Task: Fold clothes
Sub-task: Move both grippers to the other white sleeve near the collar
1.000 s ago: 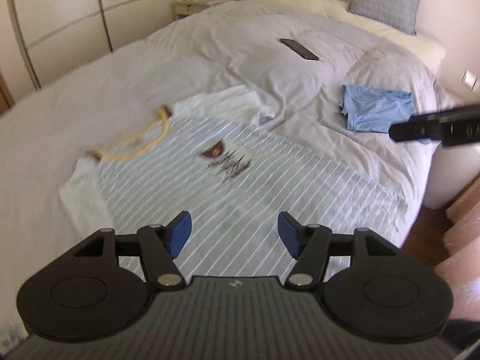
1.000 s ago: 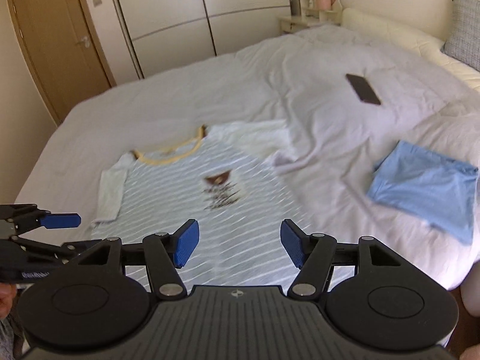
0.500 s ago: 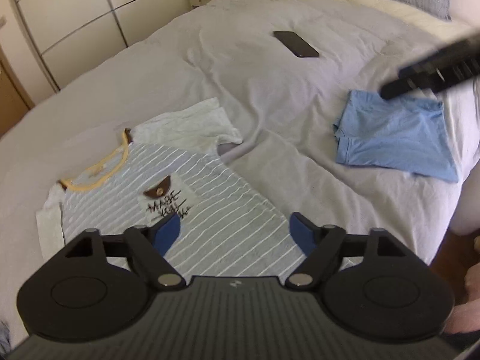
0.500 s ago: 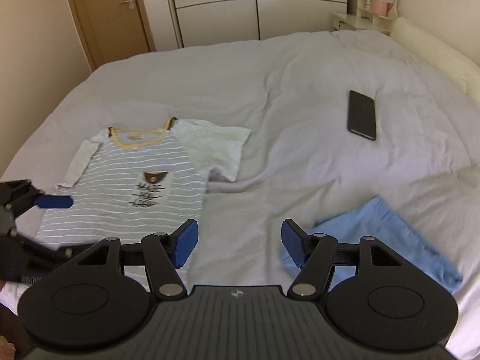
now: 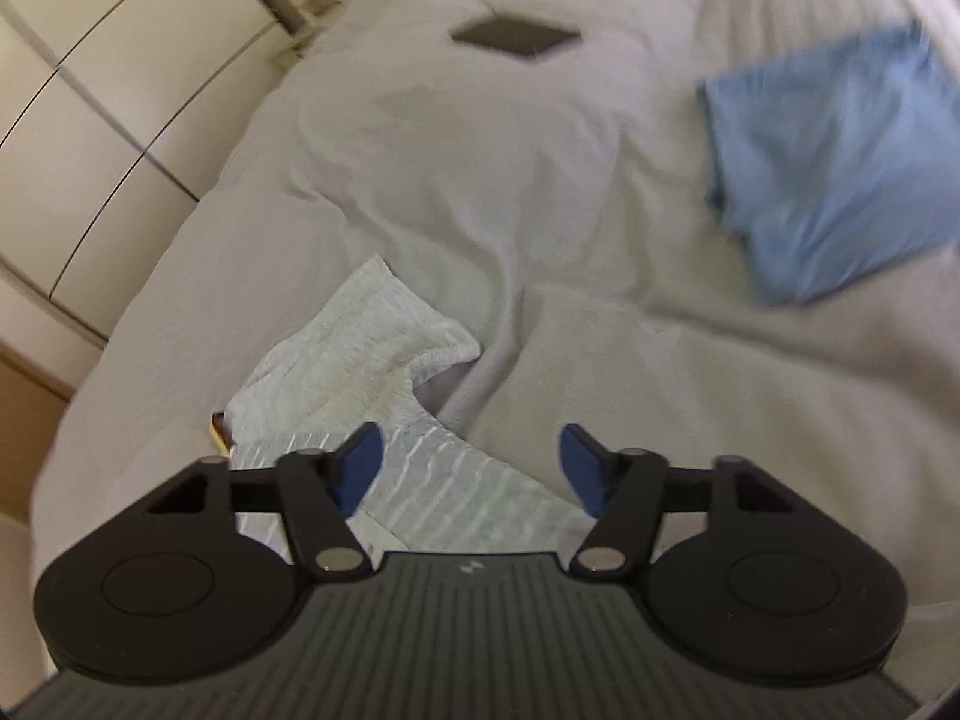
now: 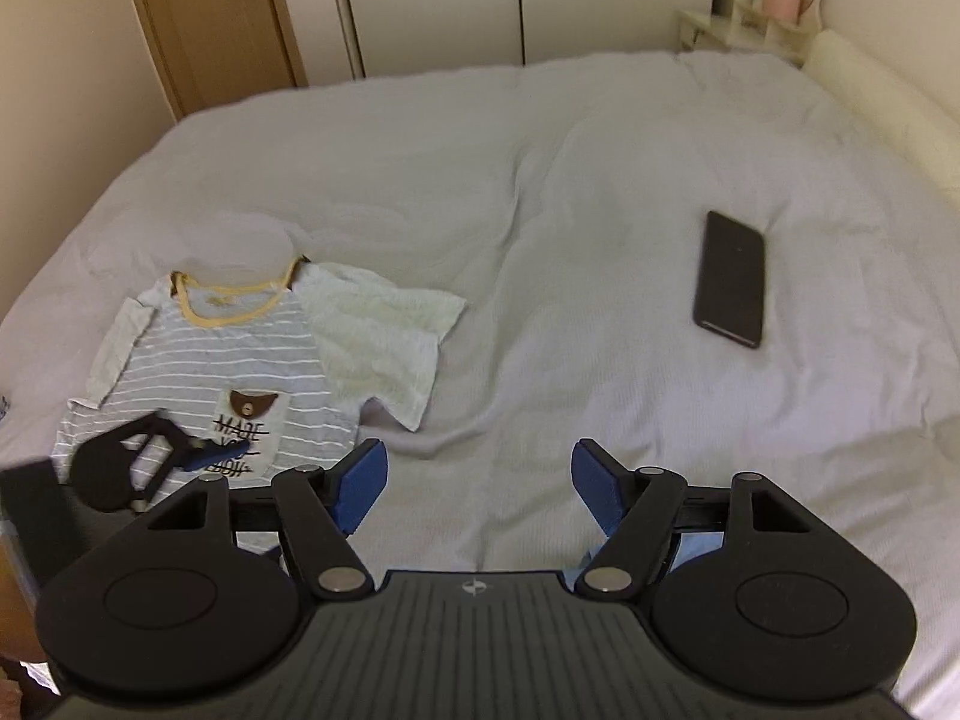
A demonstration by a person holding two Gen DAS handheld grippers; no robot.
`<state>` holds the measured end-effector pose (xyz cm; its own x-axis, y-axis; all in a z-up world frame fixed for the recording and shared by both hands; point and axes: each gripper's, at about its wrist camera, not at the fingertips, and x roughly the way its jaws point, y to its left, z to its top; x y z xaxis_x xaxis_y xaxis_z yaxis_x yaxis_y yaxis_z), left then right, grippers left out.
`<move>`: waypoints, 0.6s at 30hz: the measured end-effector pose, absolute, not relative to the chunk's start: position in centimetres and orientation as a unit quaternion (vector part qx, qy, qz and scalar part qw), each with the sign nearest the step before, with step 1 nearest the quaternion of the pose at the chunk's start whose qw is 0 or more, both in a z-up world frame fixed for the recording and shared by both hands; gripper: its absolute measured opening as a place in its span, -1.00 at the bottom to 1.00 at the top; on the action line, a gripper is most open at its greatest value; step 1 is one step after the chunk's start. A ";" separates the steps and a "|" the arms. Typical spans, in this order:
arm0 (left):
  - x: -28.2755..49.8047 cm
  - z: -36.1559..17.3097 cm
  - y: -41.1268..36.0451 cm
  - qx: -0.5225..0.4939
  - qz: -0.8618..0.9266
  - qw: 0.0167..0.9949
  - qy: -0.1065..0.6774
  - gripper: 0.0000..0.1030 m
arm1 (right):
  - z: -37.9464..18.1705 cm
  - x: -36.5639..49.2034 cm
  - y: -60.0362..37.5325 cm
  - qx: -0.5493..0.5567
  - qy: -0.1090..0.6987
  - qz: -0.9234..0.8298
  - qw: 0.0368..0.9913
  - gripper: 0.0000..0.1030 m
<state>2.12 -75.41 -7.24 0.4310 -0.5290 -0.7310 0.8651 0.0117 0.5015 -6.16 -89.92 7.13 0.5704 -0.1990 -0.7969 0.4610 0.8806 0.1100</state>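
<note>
Pale grey bedding covers the bed (image 6: 540, 180) that fills both my views, with a wooden door (image 6: 204, 18) and white wardrobe (image 6: 480, 0) behind it. On the near left part of the bed lies the tee (image 6: 198, 360), flat and face up. Its long axis runs away from me in the right view: yellow-trimmed collar at the far end, hem toward my rig. It is grey with thin white stripes, plain cream sleeves, and a chest pocket with a brown patch and dark lettering. The sleeve on the right in that view spreads wide; the other lies narrow along the body.

My left claw (image 5: 469, 467) hovers over the tee's side by that spread sleeve, blue pads wide apart, holding nothing. My right claw (image 6: 477, 483) hangs above bare bedding just right of the tee, equally wide and empty.

Well apart lie a dark phone (image 6: 731, 278) and a folded blue cloth (image 5: 834, 162), blurred in the left view.
</note>
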 end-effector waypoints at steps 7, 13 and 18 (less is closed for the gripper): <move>5.3 -12.7 -80.6 0.540 -0.489 0.675 0.114 -0.13 | 3.9 -0.6 -95.1 0.136 0.448 -0.124 0.875 0.36; 6.4 -17.2 -84.1 0.592 -0.457 0.658 0.087 -0.25 | 0.4 3.6 -99.6 0.078 0.468 -0.043 0.879 0.36; 6.3 -19.5 -85.5 0.624 -0.435 0.645 0.072 -0.37 | -1.5 6.8 -102.2 0.020 0.478 0.014 0.878 0.36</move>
<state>6.32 -85.52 -19.49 0.6104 -0.4719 -0.6363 0.6521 -0.1568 0.7418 6.80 -102.16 -1.55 0.5432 0.0427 -0.8385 -0.0050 0.9989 0.0476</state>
